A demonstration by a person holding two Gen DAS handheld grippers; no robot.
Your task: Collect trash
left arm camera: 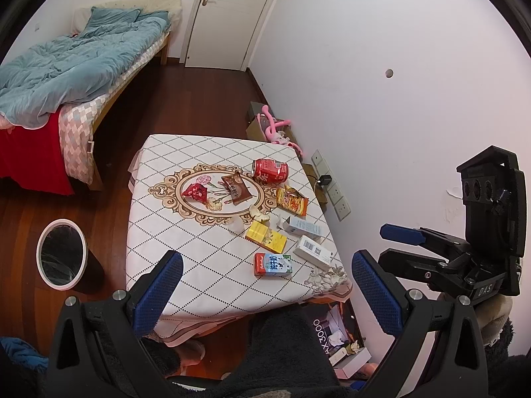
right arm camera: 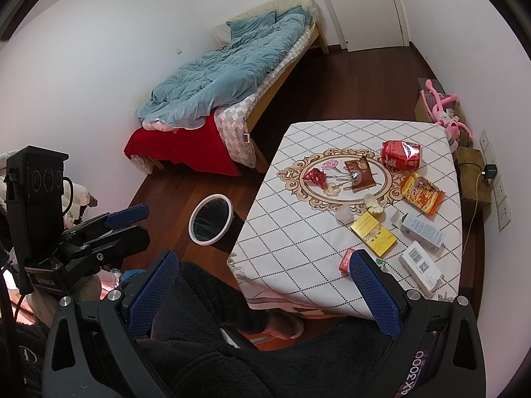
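Note:
Trash lies scattered on a small table (left arm camera: 199, 248) (right arm camera: 298, 232) with a diamond-pattern cloth: a crushed red can (left arm camera: 270, 170) (right arm camera: 400, 154), a red wrapper (left arm camera: 195, 192) (right arm camera: 313, 175), a brown wrapper (left arm camera: 236, 189) (right arm camera: 360, 174), an orange snack bag (left arm camera: 292, 200) (right arm camera: 421, 192), a yellow box (left arm camera: 265, 236) (right arm camera: 373, 233), a drink carton (left arm camera: 272, 264) and a white box (left arm camera: 313, 248) (right arm camera: 419, 265). My left gripper (left arm camera: 268, 293) hovers open over the table's near edge. My right gripper (right arm camera: 264, 295) is open too, held short of the table; its right finger hides most of the carton.
A white-rimmed bin (left arm camera: 61, 255) (right arm camera: 210, 219) with a dark liner stands on the wood floor left of the table. Beyond it is a bed (left arm camera: 66, 66) (right arm camera: 232, 73). A wall with sockets (left arm camera: 332, 185) runs along the table's right side. A person's dark fleece legs (right arm camera: 205, 315) fill the foreground.

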